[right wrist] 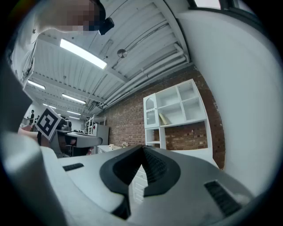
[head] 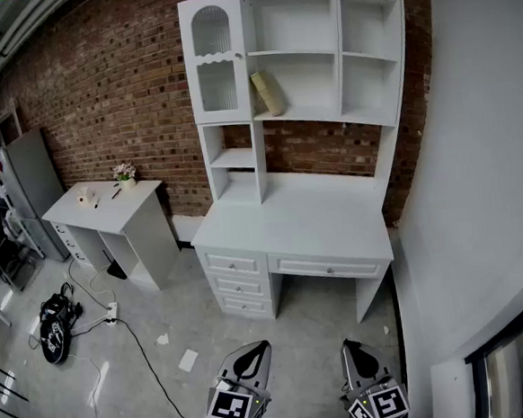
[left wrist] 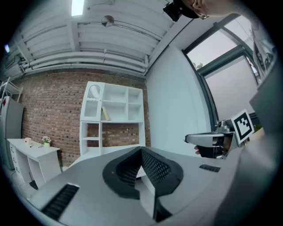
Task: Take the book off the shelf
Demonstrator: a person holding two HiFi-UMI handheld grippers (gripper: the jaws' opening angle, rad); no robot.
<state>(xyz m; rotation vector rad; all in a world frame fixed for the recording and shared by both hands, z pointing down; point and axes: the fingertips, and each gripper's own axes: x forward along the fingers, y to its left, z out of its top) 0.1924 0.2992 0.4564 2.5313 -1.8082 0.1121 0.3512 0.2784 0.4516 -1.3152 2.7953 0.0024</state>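
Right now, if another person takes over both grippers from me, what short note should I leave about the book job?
Left gripper: jaws together, nothing between them, held low and well back from the desk.
Right gripper: jaws together, empty, beside the left one.
Book: leans tilted in the middle compartment of the white shelf unit, just right of the glass door.
Done: nothing; the book is untouched.
Left: step closer, open one gripper, close it on the book, and draw it out of the shelf.

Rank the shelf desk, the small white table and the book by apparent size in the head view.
Largest: shelf desk.
Then: small white table.
Smallest: book, leaning in a shelf compartment.
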